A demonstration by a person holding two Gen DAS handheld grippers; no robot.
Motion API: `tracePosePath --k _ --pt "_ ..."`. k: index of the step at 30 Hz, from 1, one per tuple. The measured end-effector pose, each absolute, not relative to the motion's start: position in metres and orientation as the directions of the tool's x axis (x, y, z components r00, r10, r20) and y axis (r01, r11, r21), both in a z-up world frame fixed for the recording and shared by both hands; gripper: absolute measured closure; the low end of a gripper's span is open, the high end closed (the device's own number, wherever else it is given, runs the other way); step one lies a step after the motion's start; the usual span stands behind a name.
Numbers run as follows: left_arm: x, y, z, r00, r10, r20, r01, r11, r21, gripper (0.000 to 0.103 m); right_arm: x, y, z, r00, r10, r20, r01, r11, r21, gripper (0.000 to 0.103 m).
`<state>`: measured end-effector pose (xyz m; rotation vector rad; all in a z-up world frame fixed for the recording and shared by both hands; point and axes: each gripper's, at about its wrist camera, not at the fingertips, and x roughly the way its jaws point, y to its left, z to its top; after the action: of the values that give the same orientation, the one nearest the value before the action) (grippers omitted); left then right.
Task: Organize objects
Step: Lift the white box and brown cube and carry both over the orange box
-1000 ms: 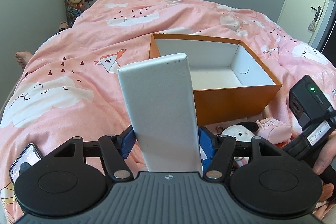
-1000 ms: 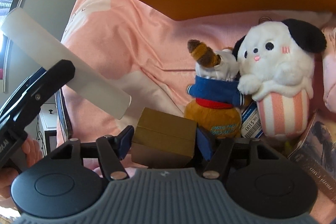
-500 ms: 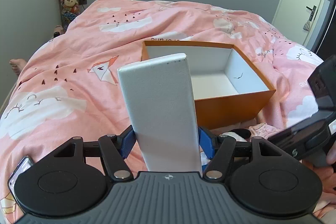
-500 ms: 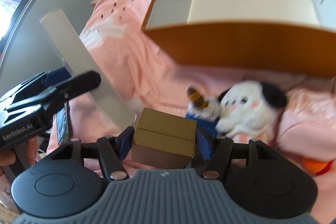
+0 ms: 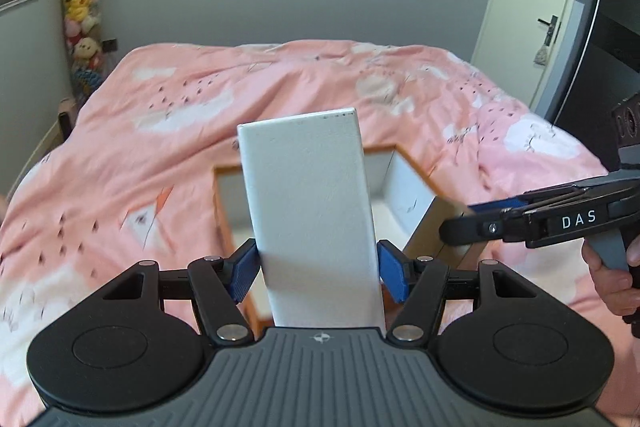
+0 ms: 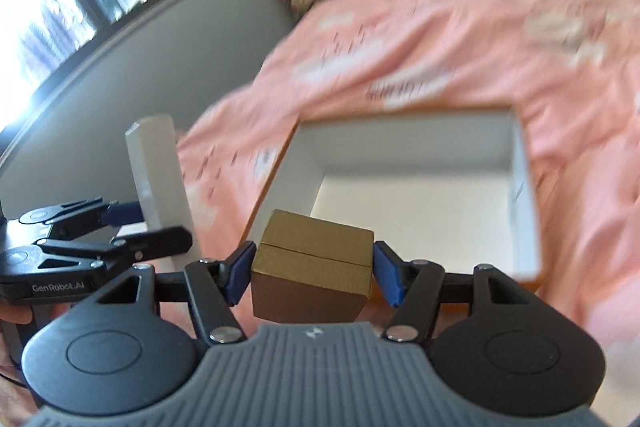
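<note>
My left claw is clenched on a tall white box, its blue pads pressing both long sides, and the box stands upright out of the grip. My right claw is clenched on a small gold box, tilted a little, with a seam line across its near face.

Both held boxes are up off the pink bed. The orange carton lies open on the quilt, white inside, and I see nothing in the part of its floor that shows. From the right wrist the gold box sits in front of the carton's near left corner, and the near rim runs just behind it. The carton's left wall edge rises toward the far corner, with open quilt on every side of the carton.

The left view hides most of the carton behind the white box; only its right inner wall and a strip of the left rim show. That view alone shows the right claw from the side, reaching in over the carton's right edge. The right view alone shows the left claw well left of the carton, the white box rising above the quilt.

A column of plush toys stands in the far corner, and a door is at far right.
</note>
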<state>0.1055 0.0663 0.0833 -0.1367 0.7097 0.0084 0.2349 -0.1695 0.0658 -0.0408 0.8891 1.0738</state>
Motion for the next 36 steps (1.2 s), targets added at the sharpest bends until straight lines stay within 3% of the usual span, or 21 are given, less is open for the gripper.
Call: tracePosePath --k 7,14,28,36 --pt "0.175 0.065 0.072 0.731 -0.054 -0.68 -0.032 0.993 -0.114 0.031 0.279 -0.163 0.071 0.298 0.742 -0.6 -0.748 0.572 0.336 0.038" --pt "0.229 0.068 0.002 0.603 -0.028 -0.797 -0.106 0.988 -0.115 0.031 0.314 -0.14 0.028 0.339 0.683 -0.647 -0.713 0.635 0.298 0.038" --pt "0.243 0.04 -0.064 0.461 0.129 -0.878 -0.086 0.991 0.101 0.031 0.334 -0.115 -0.035 0.252 0.606 -0.754 -0.699 0.653 0.292 0.038" --pt "0.246 0.043 -0.07 0.428 0.145 -0.892 -0.107 0.988 0.109 0.029 0.333 -0.105 -0.044 0.23 0.584 -0.779 -0.696 0.658 0.288 0.038"
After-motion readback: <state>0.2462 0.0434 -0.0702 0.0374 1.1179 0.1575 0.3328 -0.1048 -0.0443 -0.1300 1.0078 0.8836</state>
